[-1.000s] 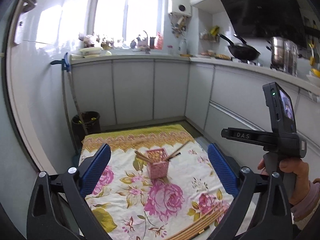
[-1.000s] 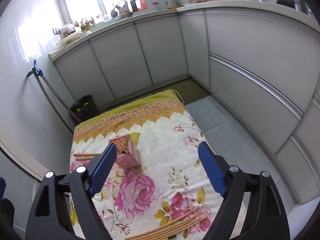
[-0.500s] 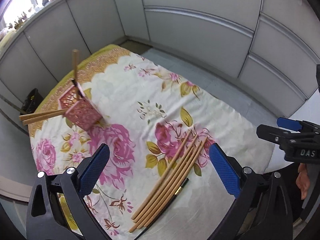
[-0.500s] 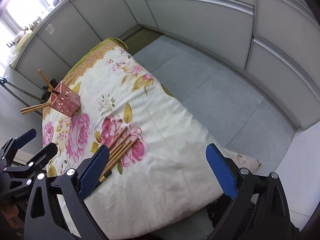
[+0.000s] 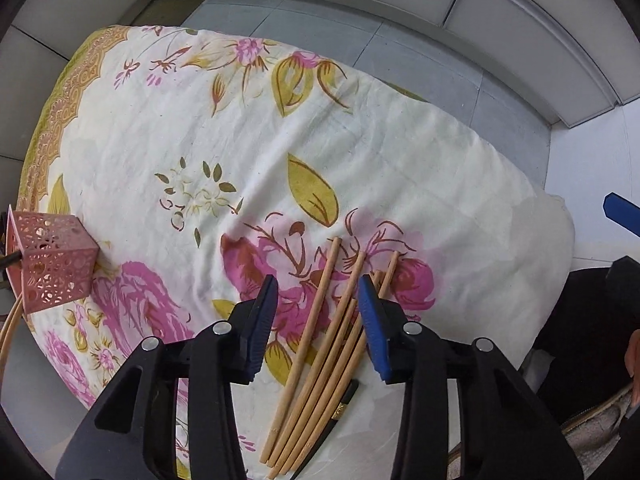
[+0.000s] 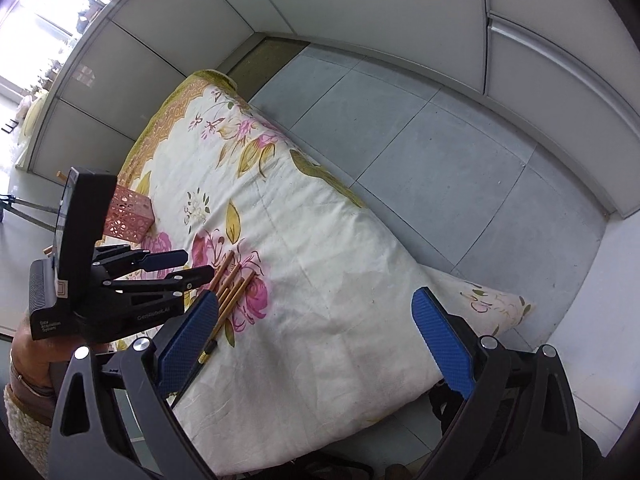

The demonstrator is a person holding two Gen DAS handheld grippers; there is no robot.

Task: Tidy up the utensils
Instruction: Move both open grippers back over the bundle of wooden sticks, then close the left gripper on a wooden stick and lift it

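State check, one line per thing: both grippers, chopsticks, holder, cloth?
left gripper: above the loose chopsticks, jaws just been closing, pads not yet pressing any
right gripper: open, empty
wooden chopsticks: lying loose on the cloth, side by side
black chopstick: flat beside them
pink holder: upright, some chopsticks in it
floral cloth: spread, wrinkled

In the right wrist view, the black body of the left claw [image 6: 182,266] carries pale raised lettering along its side that appears to read "GenRobot.AI". On the black block at the rear end of the same device, a small white label seems to say "Data Acquisition System", though the print is tiny and hard to make out. The left wrist view shows no readable words, numbers or signs.
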